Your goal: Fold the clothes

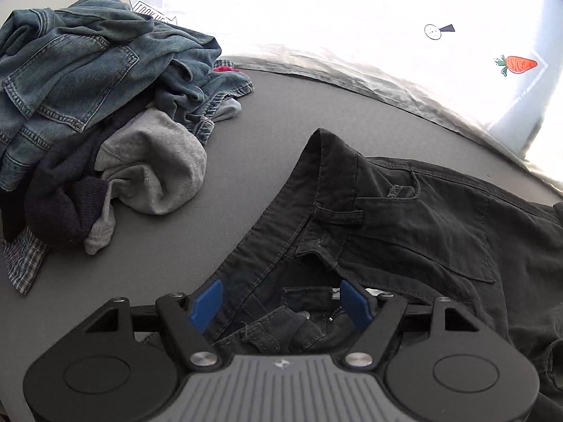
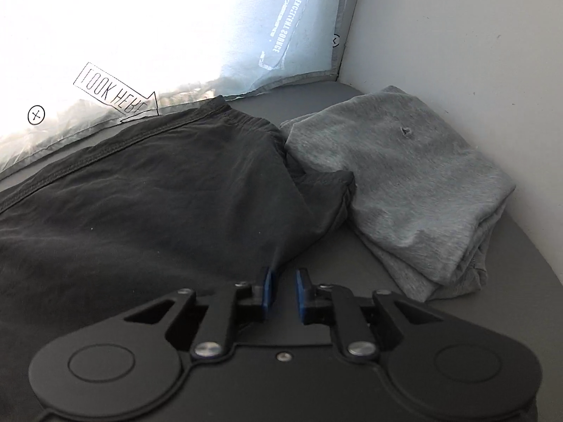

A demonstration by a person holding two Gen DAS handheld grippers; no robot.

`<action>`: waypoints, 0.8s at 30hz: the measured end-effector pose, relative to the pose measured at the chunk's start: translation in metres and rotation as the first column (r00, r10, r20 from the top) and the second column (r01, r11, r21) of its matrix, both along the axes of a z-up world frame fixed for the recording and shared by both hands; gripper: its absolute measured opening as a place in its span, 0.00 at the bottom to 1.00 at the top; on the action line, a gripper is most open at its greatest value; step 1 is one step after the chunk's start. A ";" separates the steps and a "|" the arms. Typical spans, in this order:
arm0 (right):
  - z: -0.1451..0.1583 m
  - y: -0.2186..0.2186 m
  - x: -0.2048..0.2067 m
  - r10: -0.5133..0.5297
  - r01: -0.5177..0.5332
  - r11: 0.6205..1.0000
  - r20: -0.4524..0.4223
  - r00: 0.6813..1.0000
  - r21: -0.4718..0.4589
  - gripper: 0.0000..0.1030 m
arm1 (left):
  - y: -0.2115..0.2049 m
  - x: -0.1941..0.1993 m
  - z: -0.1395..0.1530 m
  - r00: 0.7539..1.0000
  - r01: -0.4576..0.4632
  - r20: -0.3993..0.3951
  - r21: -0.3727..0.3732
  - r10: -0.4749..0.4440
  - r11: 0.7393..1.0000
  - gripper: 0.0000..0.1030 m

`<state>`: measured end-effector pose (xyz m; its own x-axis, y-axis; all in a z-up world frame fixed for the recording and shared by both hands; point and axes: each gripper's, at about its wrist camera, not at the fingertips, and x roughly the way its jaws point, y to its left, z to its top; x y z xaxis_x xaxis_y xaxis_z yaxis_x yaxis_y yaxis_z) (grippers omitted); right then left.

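Note:
Black trousers [image 1: 422, 218] lie spread on the grey table [image 1: 228, 183], waistband towards me. My left gripper [image 1: 281, 302] is open and hangs low over the waistband. Its blue pads [image 1: 207, 304] stand wide on either side of the bunched fly and button, not pressing on the cloth. In the right wrist view the same black trousers [image 2: 158, 204] cover the left half of the table [image 2: 352, 256]. My right gripper [image 2: 285, 288] sits at their near edge. Only a narrow gap separates its blue pads [image 2: 269, 286], and I see no cloth pinched in it.
A heap of unfolded clothes [image 1: 88, 105], denim, grey and dark blue pieces, fills the left side. A folded grey garment [image 2: 415, 190] lies against the white wall [image 2: 475, 52] at the right. A bright printed sheet [image 1: 352, 17] stands along the table's far edge.

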<state>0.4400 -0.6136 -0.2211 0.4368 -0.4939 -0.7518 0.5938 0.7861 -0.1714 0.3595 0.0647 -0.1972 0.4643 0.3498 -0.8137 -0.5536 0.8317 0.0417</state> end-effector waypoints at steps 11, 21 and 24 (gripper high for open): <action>0.036 0.062 -0.103 0.077 -0.086 0.992 0.087 0.993 0.096 0.86 | 0.024 -0.089 0.005 0.989 -0.099 0.097 -0.129 0.112 0.987 0.78; 0.029 0.121 -0.200 0.055 -0.065 0.980 0.055 0.997 0.187 0.89 | 0.046 -0.121 -0.025 0.995 -0.011 0.092 -0.225 0.033 0.974 0.84; 0.034 0.141 -0.217 0.056 -0.067 0.981 0.061 0.997 0.184 0.90 | 0.052 -0.111 -0.031 0.995 0.031 0.103 -0.211 -0.009 0.977 0.84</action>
